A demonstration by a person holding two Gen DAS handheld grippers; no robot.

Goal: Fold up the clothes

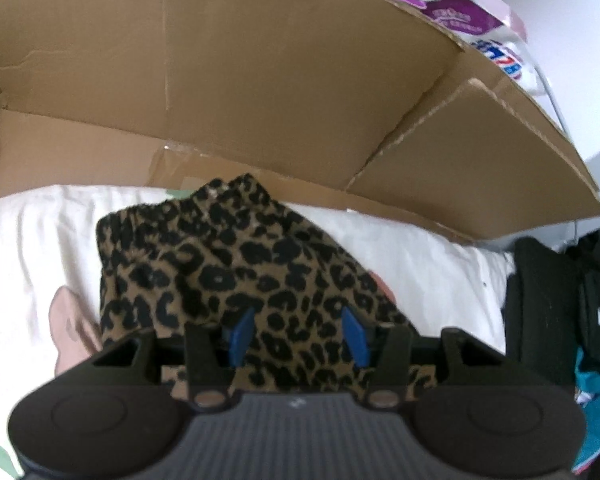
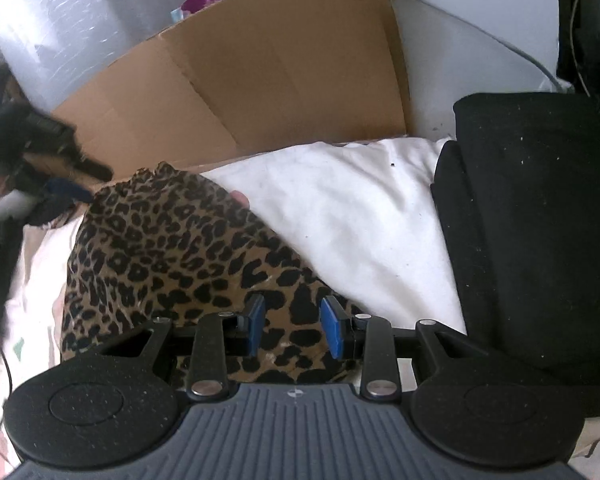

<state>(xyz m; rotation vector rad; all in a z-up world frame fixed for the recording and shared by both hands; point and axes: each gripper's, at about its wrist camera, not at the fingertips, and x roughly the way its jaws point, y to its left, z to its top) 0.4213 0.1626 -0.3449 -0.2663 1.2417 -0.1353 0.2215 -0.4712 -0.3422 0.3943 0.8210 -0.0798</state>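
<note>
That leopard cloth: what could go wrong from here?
1. Both grippers, left and right, stand open over the leopard cloth; a shallow pinch may catch only the top layer and spoil the fold.
2. The cloth lies bunched on the white sheet, which could get pinched too.

One leopard garment [image 1: 240,276]. One white sheet [image 1: 412,264]. One cardboard sheet [image 1: 260,80]. One black cushion [image 2: 540,220]. Two grippers: left [image 1: 298,338], right [image 2: 292,326]. One bubble-wrap roll [image 2: 60,28]. Purple packets, number unclear.
</note>
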